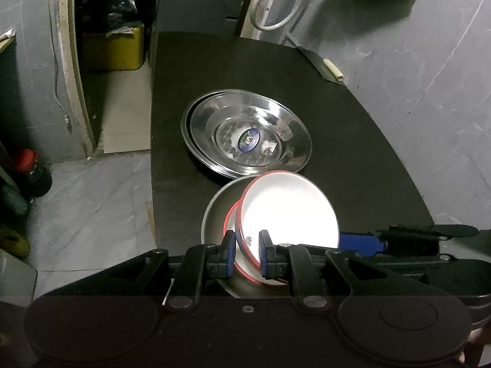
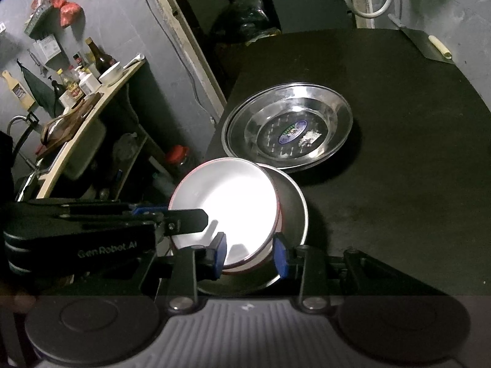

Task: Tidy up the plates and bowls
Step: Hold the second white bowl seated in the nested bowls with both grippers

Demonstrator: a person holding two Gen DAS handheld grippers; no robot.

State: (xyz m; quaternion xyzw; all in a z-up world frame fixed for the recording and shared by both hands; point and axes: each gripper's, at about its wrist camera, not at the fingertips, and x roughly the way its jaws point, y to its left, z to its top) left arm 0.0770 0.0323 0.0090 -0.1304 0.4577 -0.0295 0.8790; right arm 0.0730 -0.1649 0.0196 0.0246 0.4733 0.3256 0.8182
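A white bowl with a red rim (image 1: 288, 208) tilts up out of a second red-rimmed white bowl (image 1: 230, 217), and both sit in a steel bowl (image 1: 214, 211) at the near edge of the black table (image 1: 353, 141). My left gripper (image 1: 247, 247) is shut on the tilted bowl's near rim. From the other side, my right gripper (image 2: 250, 254) has one pad inside the white bowl (image 2: 230, 208) and one against its outer wall, shut on it. Its blue pad (image 1: 362, 243) shows at the bowl's right edge. Stacked steel plates (image 1: 245, 132) (image 2: 288, 128) lie just beyond.
A cleaver with a pale handle (image 2: 426, 43) lies at the table's far right corner. The table's left edge drops to the floor, where a red-capped bottle (image 1: 30, 168) and a yellow box (image 1: 116, 49) stand. A counter crowded with bottles (image 2: 86, 70) is at the left.
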